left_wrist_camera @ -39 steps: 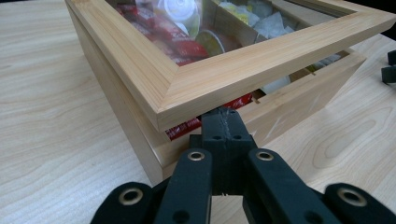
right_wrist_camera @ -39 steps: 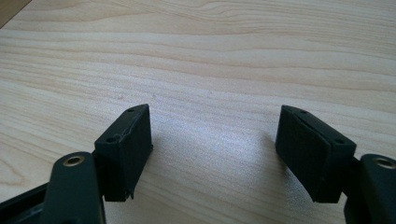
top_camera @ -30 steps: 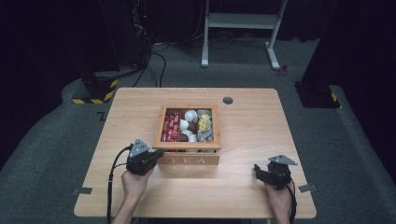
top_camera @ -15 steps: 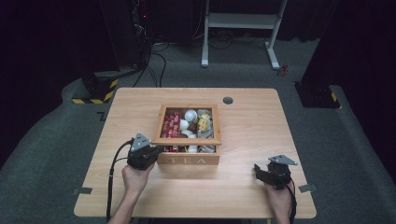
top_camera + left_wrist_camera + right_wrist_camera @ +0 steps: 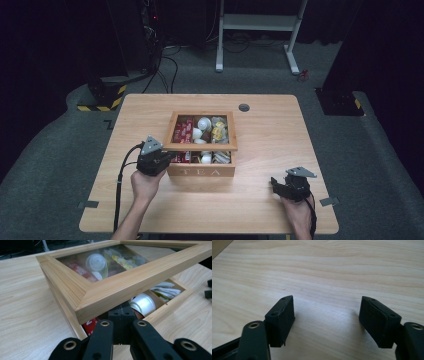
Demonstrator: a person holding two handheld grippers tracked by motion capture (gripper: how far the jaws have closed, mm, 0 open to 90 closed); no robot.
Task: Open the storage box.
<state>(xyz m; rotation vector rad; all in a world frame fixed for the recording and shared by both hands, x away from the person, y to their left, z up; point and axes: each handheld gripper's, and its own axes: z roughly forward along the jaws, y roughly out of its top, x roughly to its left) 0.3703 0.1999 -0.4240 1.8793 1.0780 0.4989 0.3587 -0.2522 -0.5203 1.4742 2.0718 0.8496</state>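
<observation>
A wooden tea box (image 5: 201,171) marked TEA stands mid-table, with sachets and white capsules (image 5: 143,303) inside. Its glass-paned lid (image 5: 202,146) is tilted up at the front, leaving a gap above the box. My left gripper (image 5: 170,157) is shut, and its joined tips (image 5: 121,312) sit under the lid's (image 5: 140,272) front left corner, propping it up. My right gripper (image 5: 274,184) rests near the table's front right, away from the box. Its jaws (image 5: 327,315) are open over bare wood, have just been closing a little, and have nothing between them.
The wooden table (image 5: 265,135) has a round cable port (image 5: 244,107) behind the box. A white desk frame (image 5: 260,30) and cables stand on the floor beyond the far edge.
The lid's front edge has risen off the box as my left gripper lifted under it. The right hand has stayed put.
</observation>
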